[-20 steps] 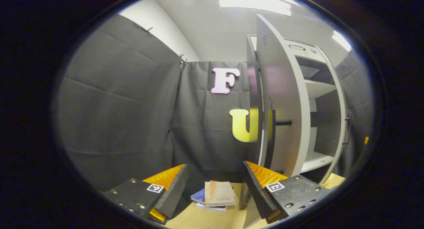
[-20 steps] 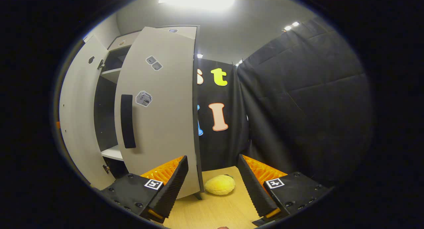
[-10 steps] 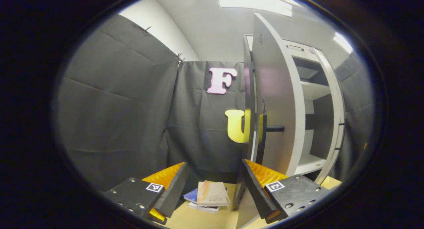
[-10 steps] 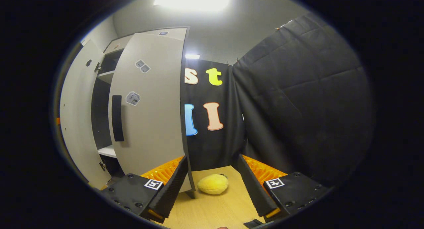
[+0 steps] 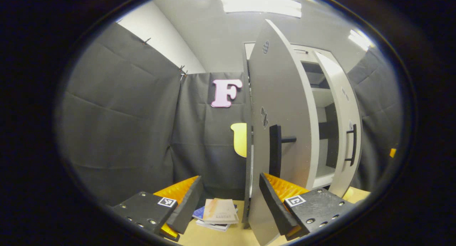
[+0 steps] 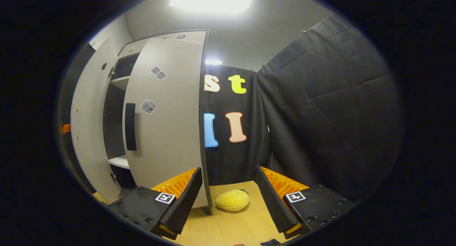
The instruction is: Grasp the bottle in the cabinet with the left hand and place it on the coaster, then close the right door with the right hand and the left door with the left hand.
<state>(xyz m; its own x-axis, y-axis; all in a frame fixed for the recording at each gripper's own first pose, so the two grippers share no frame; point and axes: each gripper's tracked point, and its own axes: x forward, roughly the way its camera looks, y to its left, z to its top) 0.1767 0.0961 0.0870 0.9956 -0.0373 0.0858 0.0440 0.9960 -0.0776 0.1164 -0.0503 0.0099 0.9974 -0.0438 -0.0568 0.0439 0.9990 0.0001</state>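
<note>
In the left gripper view the grey cabinet (image 5: 320,96) stands with both doors part-way open. Its left door (image 5: 281,107) shows its outer face and black handle (image 5: 274,150). My left gripper (image 5: 228,207) is open and holds nothing; its right finger (image 5: 272,199) lies low against that door's outer face, and the door's edge stands between the fingers. The right door (image 5: 340,107) is beyond. In the right gripper view the right door (image 6: 167,125), with its black handle (image 6: 130,131), is just left of my open right gripper (image 6: 228,199), whose left finger (image 6: 183,199) is close to the door's lower face.
A small stack of books (image 5: 215,214) lies on the wooden table (image 5: 221,235) between the left gripper's fingers. A yellow plush fruit (image 6: 232,200) lies on the table (image 6: 231,228) between the right gripper's fingers. Black cloth walls close in on both sides.
Both doors have swung further toward shut. The left door was nearly edge-on to the left gripper view; it now shows its outer face and handle. Both grippers stayed open.
</note>
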